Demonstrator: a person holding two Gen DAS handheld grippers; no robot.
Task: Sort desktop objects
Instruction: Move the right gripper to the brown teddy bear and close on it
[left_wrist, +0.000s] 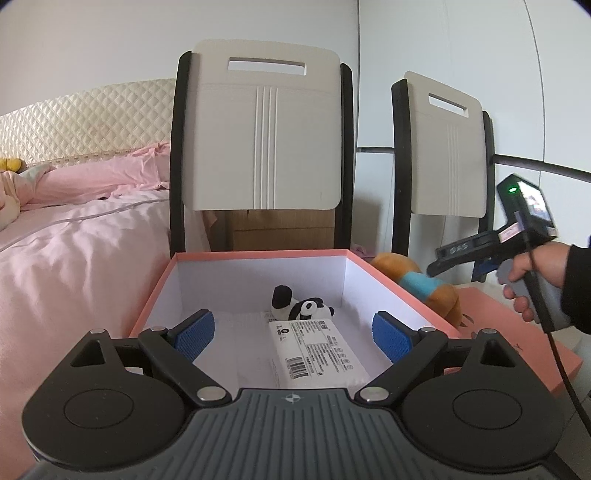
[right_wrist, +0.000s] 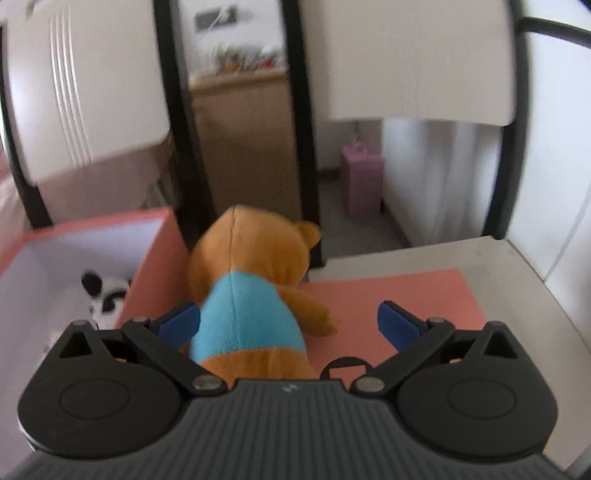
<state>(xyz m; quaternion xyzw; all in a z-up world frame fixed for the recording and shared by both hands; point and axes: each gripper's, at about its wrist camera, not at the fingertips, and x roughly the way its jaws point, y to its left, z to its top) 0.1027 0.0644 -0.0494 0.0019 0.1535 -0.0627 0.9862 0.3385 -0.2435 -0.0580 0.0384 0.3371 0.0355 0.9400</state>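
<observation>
A pink box (left_wrist: 155, 291) with a white inside holds a small panda plush (left_wrist: 301, 304) and a white labelled packet (left_wrist: 317, 350). My left gripper (left_wrist: 291, 334) hovers open over the box's near side and holds nothing. A brown bear plush (right_wrist: 251, 295) in a blue shirt stands on the pink lid (right_wrist: 424, 291), against the box's right wall (right_wrist: 155, 266). My right gripper (right_wrist: 290, 325) is open around the bear's body. Its left pad (right_wrist: 181, 325) is close to the shirt and its right pad (right_wrist: 399, 325) stands well apart. The bear (left_wrist: 424, 284) and right gripper (left_wrist: 443, 258) also show in the left wrist view.
Two white chair backs (left_wrist: 266, 136) with black frames stand just behind the box. A bed with pink bedding (left_wrist: 74, 240) lies to the left. A hand (left_wrist: 528, 280) holds the right gripper, and a black cable (left_wrist: 565, 376) hangs from it. The white tabletop (right_wrist: 517, 280) extends right of the lid.
</observation>
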